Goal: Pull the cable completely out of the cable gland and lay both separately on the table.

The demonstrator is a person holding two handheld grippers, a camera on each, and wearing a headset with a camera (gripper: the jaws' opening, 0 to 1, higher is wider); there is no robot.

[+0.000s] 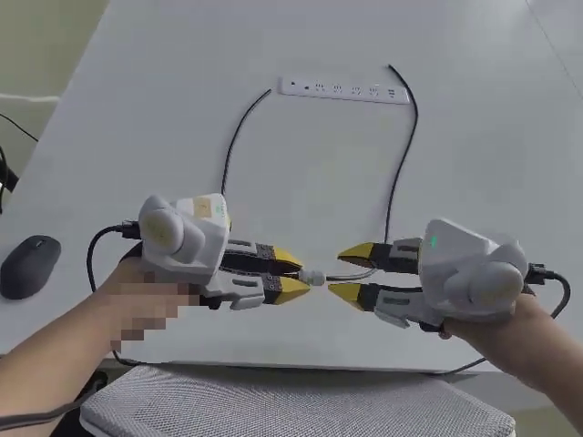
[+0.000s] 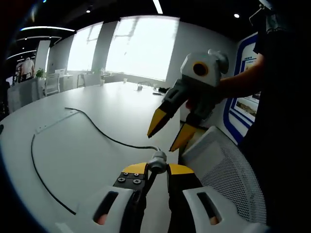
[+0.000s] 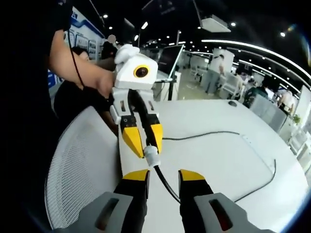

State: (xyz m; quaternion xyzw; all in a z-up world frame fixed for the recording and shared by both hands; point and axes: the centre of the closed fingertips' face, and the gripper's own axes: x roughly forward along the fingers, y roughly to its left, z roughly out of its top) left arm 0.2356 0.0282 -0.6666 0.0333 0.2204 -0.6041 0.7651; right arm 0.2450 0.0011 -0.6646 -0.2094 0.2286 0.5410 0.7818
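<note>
Nearest, above the mesh chair back (image 1: 273, 405) at the table's edge, the left gripper (image 1: 302, 277) has its yellow-tipped jaws pinched nearly together on the small pale cable gland (image 1: 313, 276), held up off the white table (image 1: 164, 118). Facing it, the right gripper (image 1: 339, 273) stands open, its jaws on either side of the black cable (image 1: 399, 182) just where it leaves the gland, gripping nothing. From there the cable runs away over the table toward the white power strip (image 1: 346, 90); a computer mouse (image 1: 29, 264) lies far left. The gland is caught only at the jaw tips, so I judge that a pull off its axis could twist it free, and a light bite on the smooth cable could slip. No brand is readable; a blue wall poster (image 2: 249, 104) carries text too small to read.
</note>
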